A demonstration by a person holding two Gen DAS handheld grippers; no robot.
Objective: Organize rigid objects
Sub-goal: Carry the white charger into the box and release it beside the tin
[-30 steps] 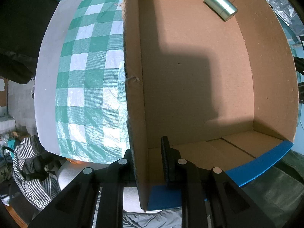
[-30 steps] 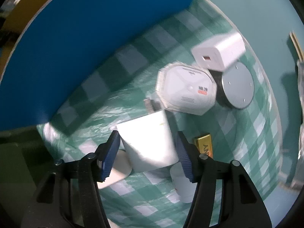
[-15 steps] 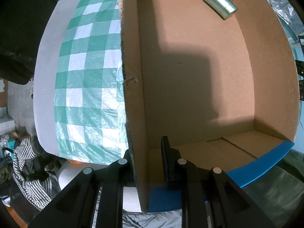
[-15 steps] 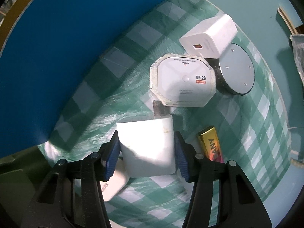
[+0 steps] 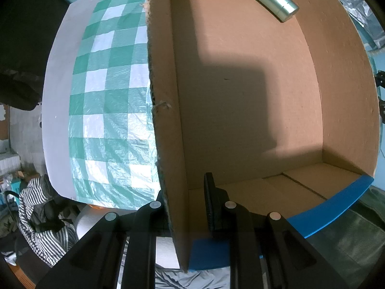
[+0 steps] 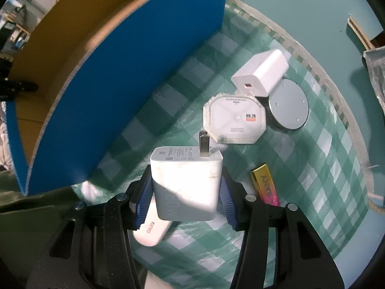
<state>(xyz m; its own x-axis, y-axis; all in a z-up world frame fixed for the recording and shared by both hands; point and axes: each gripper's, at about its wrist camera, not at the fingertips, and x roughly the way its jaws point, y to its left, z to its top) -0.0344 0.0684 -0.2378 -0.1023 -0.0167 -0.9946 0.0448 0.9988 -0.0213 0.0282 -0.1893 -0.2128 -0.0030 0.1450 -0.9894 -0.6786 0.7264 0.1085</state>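
Note:
My right gripper (image 6: 185,186) is shut on a white plug charger (image 6: 185,173), its blue pads pressing both sides, and holds it above the green checked cloth (image 6: 312,168) with the prong pointing away. In the left wrist view my left gripper (image 5: 185,204) is shut on the near wall of the cardboard box (image 5: 166,144), one finger outside and one inside. A silver cylinder (image 5: 276,1) lies in the box's far corner. On the cloth lie an octagonal white device (image 6: 234,120), a second white charger (image 6: 261,75), a silver disc (image 6: 288,107) and a gold-pink bar (image 6: 264,185).
The box's blue outer wall (image 6: 120,96) stands close on the left of the held charger. A white oblong item (image 6: 151,231) lies under the right gripper. Striped cloth (image 5: 41,212) lies off the table's edge, lower left of the left wrist view.
The right gripper has risen with the white charger, which now hangs off the cloth; the box's rim and inside have come into its view. The left gripper has stayed put.

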